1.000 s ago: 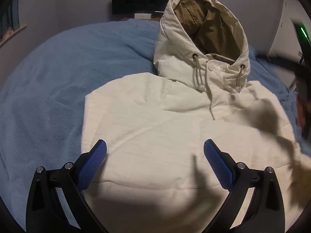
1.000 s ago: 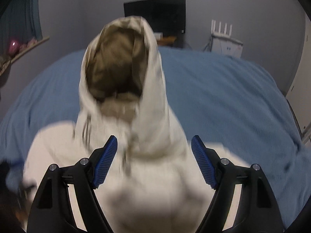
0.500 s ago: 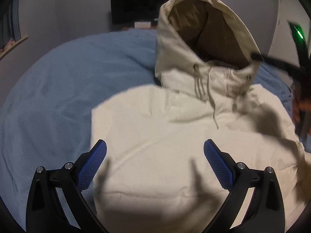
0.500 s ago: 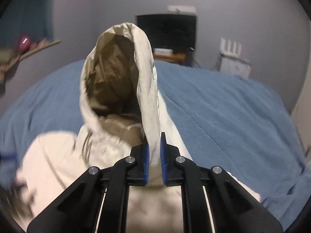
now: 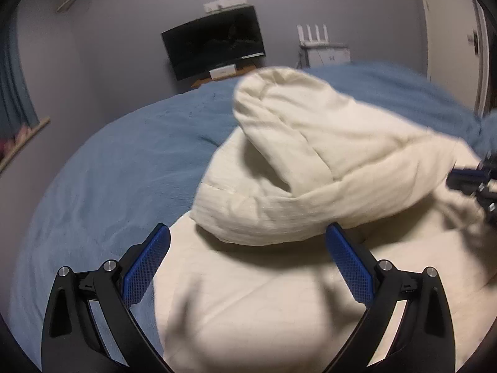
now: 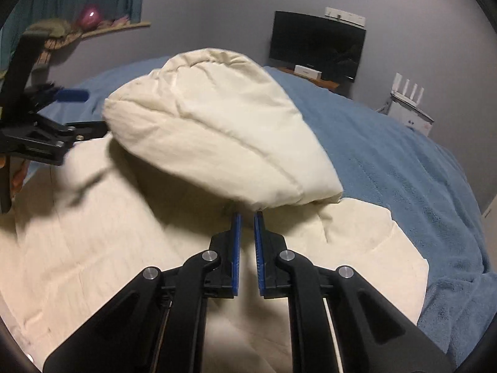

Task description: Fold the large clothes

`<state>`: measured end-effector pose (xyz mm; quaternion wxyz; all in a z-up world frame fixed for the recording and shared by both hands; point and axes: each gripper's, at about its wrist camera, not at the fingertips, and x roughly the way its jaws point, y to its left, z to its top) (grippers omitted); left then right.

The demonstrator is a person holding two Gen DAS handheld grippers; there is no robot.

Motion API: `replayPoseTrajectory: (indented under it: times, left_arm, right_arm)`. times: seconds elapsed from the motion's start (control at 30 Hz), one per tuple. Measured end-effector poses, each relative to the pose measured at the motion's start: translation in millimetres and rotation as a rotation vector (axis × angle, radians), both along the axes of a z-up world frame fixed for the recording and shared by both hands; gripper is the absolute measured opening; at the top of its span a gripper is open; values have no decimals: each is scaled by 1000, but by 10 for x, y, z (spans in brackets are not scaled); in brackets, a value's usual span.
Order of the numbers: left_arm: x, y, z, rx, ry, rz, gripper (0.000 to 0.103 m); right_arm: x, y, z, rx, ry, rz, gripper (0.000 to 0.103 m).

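We see the bed (image 5: 102,186) under its blue blanket (image 6: 403,168) filling most of both views, running back toward the grey wall. On it lies the cream jacket (image 5: 248,295), its body spread flat across the near part of the bed and reaching the near edge. Its hood (image 6: 217,130) is folded forward over the chest, lining hidden, puffed up and not lying flat. Our right tool (image 6: 246,217) is clenched on the hood's front edge, a pinch of cloth between its blue pads. Our left tool (image 5: 248,242) hovers over the jacket's chest, wide apart and grasping nothing, the hood's folded edge just beyond its tips. A dark screen (image 5: 214,42) stands by the far wall
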<state>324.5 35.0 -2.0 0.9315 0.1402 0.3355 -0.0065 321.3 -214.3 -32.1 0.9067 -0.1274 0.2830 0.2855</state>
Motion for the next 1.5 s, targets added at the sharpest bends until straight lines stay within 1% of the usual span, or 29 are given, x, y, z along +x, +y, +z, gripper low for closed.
replayPoseTrajectory:
  times: [0.03, 0.07, 0.13, 0.2, 0.23, 0.27, 0.3, 0.37, 0.43, 0.47, 0.5, 0.67, 0.73, 0.77, 0.8, 0.83, 0.87, 0.97, 1.03, 1.1, 1.17, 1.23, 1.27, 1.3, 1.33, 1.37, 1.4, 1.43, 1.5]
  left_arm:
    - [33, -47, -49, 21, 8, -9, 96]
    - [50, -69, -80, 36, 15, -16, 93]
    - [146, -178, -195, 94, 44, -31, 82]
    - [203, -224, -291, 132, 61, -36, 59]
    - [214, -241, -319, 152, 60, -29, 55]
    - [219, -237, -325, 163, 55, -21, 38]
    - [231, -217, -322, 163, 54, -12, 17]
    - [235, -131, -288, 121, 57, 4, 9]
    - [173, -17, -208, 69, 41, 17, 7]
    - [148, 17, -178, 54, 38, 20, 6]
    - [98, 60, -122, 25, 33, 17, 6]
    - [-208, 194, 234, -100, -9, -21, 5]
    - [-355, 260, 417, -174, -21, -49, 5]
    - [-401, 247, 446, -183, -22, -59, 5]
    - [-444, 214, 451, -172, -16, -71, 5]
    - [-461, 171, 410, -142, -5, -75, 5]
    - [-467, 138, 346, -118, 8, -79, 5]
    - [-351, 82, 181, -93, 72, -92, 5]
    - [-369, 58, 54, -41, 96, -99, 5]
    - [-389, 66, -17, -17, 109, -107, 5]
    - [-372, 70, -56, -18, 110, -117, 6]
    - [-361, 98, -102, -16, 119, -123, 9]
    - [-367, 123, -104, -20, 127, -129, 16]
    - [-379, 137, -117, -27, 139, -143, 32]
    - [-394, 147, -120, -33, 144, -158, 45]
    - [-430, 149, -115, -38, 141, -181, 70]
    - [-504, 146, -80, -38, 121, -230, 82]
    - [-566, 128, -31, -39, 111, -263, 82]
    - [-620, 143, 68, -85, 100, -295, 81]
  right_arm:
    - [-1, 13, 5, -6, -3, 4, 7]
    - [-5, 23, 9, -8, -5, 7, 7]
    - [-46, 10, -2, -6, -12, 2, 7]
    - [-21, -13, -10, 7, -1, -15, 7]
    - [-11, -35, -9, 18, 6, -24, 7]
    - [-19, -56, -12, 26, 11, -32, 7]
    - [-14, -94, 12, 47, 18, -38, 7]
    - [12, -151, 59, 73, 33, -51, 8]
    - [39, -225, 106, 101, 84, -73, 21]
    - [46, -256, 114, 114, 98, -79, 43]
    - [52, -315, 138, 137, 104, -86, 57]
    - [17, -460, 233, 203, 79, -68, 57]
    - [19, -512, 295, 271, 86, -56, 57]
    - [25, -535, 319, 300, 92, -55, 57]
    - [45, -532, 330, 317, 98, -55, 57]
    - [75, -514, 334, 330, 110, -60, 57]
    - [112, -476, 334, 329, 118, -65, 57]
    - [200, -368, 330, 316, 114, -83, 57]
    - [259, -310, 314, 320, 123, -80, 57]
    - [368, -219, 247, 305, 157, -70, 57]
    - [502, -108, 122, 265, 210, -55, 57]
    - [588, -32, 15, 228, 249, -45, 57]
    - [630, 12, -62, 207, 273, -37, 57]
    - [640, 27, -113, 194, 285, -35, 57]
    - [652, 49, -163, 177, 295, -33, 57]
    - [654, 65, -200, 162, 296, -33, 57]
    - [654, 74, -221, 154, 294, -34, 57]
    - [652, 78, -244, 148, 293, -35, 57]
    - [659, 78, -268, 145, 295, -38, 57]
